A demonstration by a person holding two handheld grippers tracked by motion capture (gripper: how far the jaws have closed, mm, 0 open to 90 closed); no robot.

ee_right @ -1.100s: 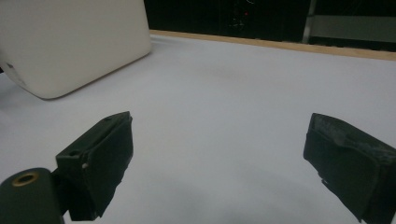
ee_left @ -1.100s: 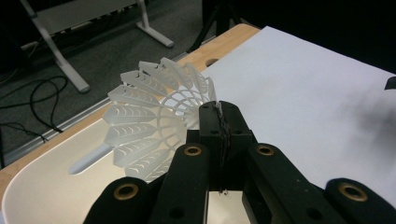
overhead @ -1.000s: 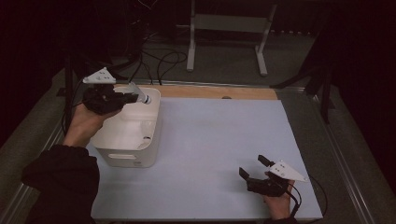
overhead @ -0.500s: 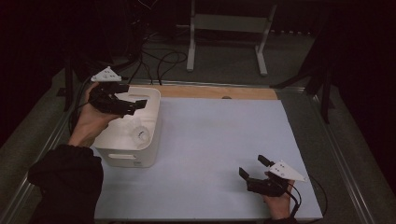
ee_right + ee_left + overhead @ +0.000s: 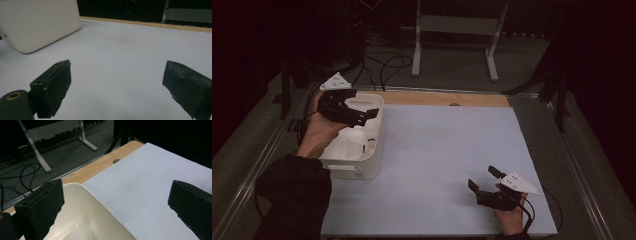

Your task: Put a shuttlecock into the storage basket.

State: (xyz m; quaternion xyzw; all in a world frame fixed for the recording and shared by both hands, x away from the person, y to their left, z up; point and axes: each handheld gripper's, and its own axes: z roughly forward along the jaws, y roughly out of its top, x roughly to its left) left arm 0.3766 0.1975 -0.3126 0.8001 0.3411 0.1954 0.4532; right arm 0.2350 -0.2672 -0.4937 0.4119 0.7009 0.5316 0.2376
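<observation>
The left claw (image 5: 364,116) hovers over the far end of the white bin (image 5: 374,145), jaws spread wide and holding nothing — the left gripper view looks past them at the bin's curved rim (image 5: 100,202) and the white sheet beyond. The bin stands at the left edge of the surface (image 5: 442,150), with pale stuff inside that is too dim to make out. The right claw (image 5: 482,181) rests low near the front right corner, well apart from the bin (image 5: 35,22) — released too, nothing between its jaws.
</observation>
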